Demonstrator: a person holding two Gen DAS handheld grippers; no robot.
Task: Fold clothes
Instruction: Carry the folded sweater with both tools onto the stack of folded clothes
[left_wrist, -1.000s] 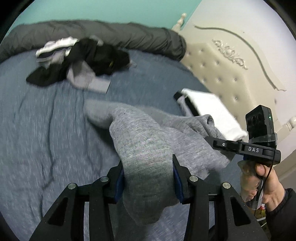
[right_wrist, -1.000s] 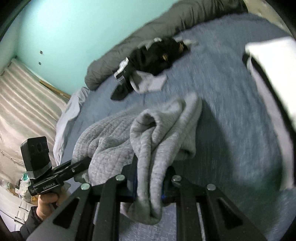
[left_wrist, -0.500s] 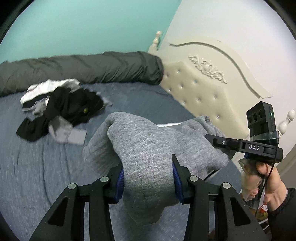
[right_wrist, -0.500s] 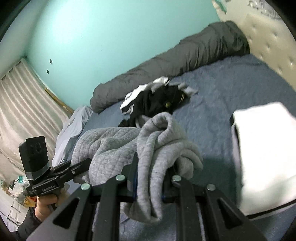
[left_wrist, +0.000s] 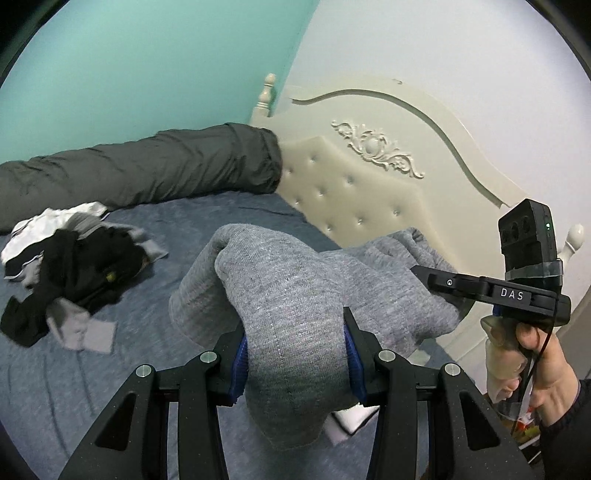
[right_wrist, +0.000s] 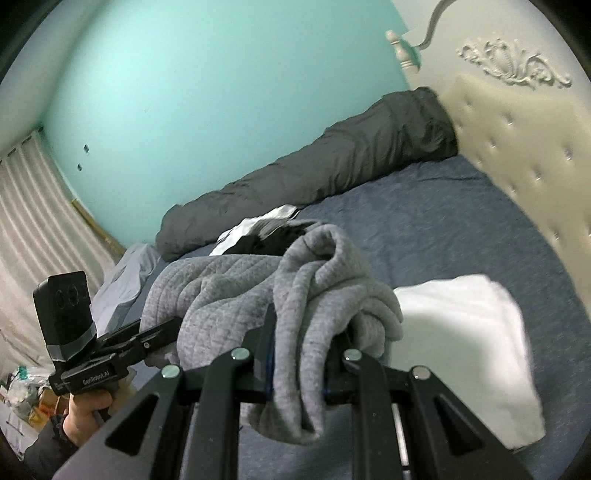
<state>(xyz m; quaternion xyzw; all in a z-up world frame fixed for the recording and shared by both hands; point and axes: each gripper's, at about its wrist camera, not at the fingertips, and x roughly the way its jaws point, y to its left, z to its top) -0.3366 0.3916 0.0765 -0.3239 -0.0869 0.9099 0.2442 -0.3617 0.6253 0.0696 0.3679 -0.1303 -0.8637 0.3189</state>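
Note:
A grey knit sweatshirt (left_wrist: 291, 295) hangs in the air above the blue bed (left_wrist: 74, 387), stretched between both grippers. My left gripper (left_wrist: 293, 360) is shut on a thick fold of it, blue pads pressing on either side. In the right wrist view the same grey sweatshirt (right_wrist: 258, 291) bunches over my right gripper (right_wrist: 299, 363), which is shut on a narrower bundle. Each view shows the other gripper held in a hand: the right one (left_wrist: 436, 280) at the right, the left one (right_wrist: 162, 332) at the lower left.
A heap of black, white and grey clothes (left_wrist: 62, 266) lies on the bed at left. A folded white garment (right_wrist: 469, 347) rests near the cream tufted headboard (left_wrist: 369, 192). A rolled dark grey duvet (left_wrist: 140, 170) runs along the teal wall. Clutter sits on the floor beside the bed (right_wrist: 26, 391).
Both grippers have risen with the grey sweatshirt, lifting it off the bed. The views now look more level, showing the wall and headboard. Both grips are unchanged.

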